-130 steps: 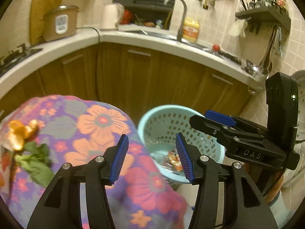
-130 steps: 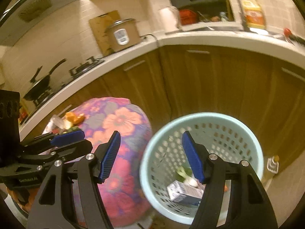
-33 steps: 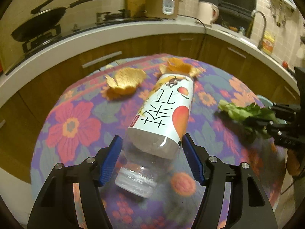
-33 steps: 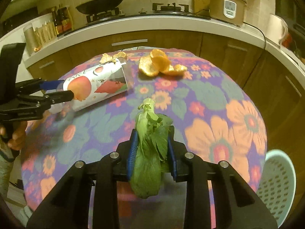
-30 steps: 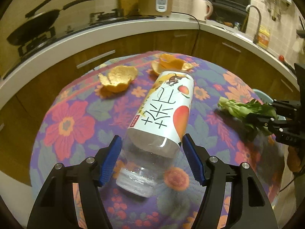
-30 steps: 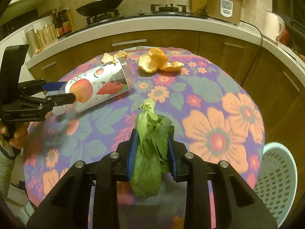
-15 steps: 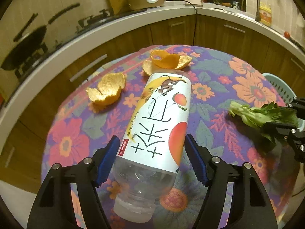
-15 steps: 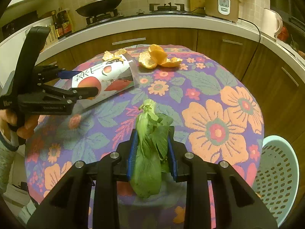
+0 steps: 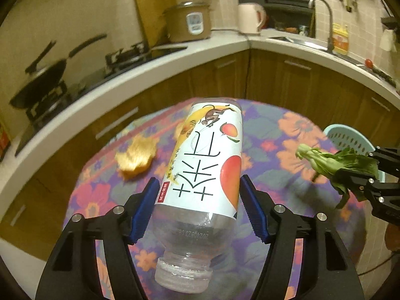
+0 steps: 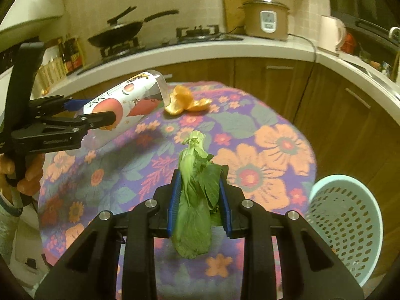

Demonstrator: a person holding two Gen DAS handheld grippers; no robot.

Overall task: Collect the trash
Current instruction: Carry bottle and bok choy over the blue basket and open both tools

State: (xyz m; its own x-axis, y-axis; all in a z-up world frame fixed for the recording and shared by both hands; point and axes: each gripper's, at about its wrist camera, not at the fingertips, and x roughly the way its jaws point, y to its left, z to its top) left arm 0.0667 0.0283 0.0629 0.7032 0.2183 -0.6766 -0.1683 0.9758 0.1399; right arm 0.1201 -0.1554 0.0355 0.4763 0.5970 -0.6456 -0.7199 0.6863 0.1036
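Observation:
A clear plastic bottle (image 9: 205, 165) with a white peach label hangs tilted above the flowered tablecloth (image 9: 287, 130), cap end toward the camera. My left gripper (image 9: 197, 182) is closing on it, blue pads pressing both sides of the label. In the right wrist view the same bottle (image 10: 122, 102) and left gripper (image 10: 87, 111) sit at the left, held by a hand. My right gripper (image 10: 200, 177) is shut on a leafy green vegetable (image 10: 193, 200), stalk end pointing forward above the cloth. In the left wrist view the vegetable (image 9: 325, 160) shows at the right.
Orange peels (image 10: 185, 100) lie at the table's far side, another peel (image 9: 136, 155) to the left. A pale blue perforated basket (image 10: 350, 212) stands on the floor beside the table's right edge. Wooden cabinets and a counter with pan, rice cooker and kettle curve behind.
The left gripper has lifted the bottle off the cloth and tilted it upward. The right gripper has risen a little with the vegetable, and more of the basket shows.

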